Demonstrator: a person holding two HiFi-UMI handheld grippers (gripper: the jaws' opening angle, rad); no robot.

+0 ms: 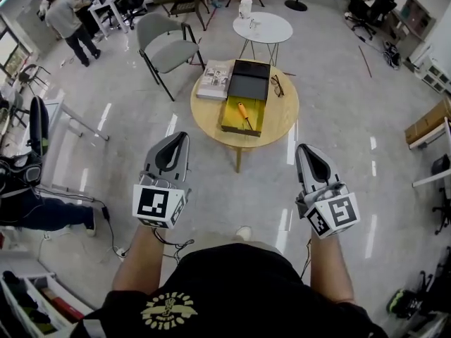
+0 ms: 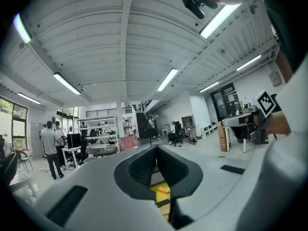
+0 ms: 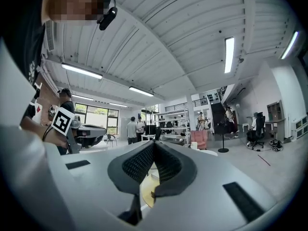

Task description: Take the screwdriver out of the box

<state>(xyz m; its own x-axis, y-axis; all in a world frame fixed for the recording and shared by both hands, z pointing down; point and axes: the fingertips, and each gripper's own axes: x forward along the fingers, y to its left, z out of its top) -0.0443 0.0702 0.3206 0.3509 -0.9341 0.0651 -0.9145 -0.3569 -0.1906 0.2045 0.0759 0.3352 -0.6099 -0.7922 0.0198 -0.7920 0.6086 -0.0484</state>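
Head view steeply down; gripper views level, toward shared table (image 1: 282,115)

Orange and yellow against black, pale wood and grey.
The screwdriver (image 1: 244,113) has an orange handle; the box (image 1: 229,118) is yellow inside with a black lid; the bench (image 1: 208,115) is light wood. The left gripper (image 1: 176,138) and right gripper (image 1: 304,150) are light grey with black inner faces, their cubes printed with black-and-white square markers.

No legible text, number or brand is in view. The cube (image 1: 158,205) on the left gripper (image 1: 172,138) and the cube (image 1: 332,215) on the right gripper (image 1: 305,148) carry black-and-white square codes only. The yellow print (image 1: 169,310) on the black shirt (image 1: 239,280) and the book cover (image 1: 215,79) are too small to read.
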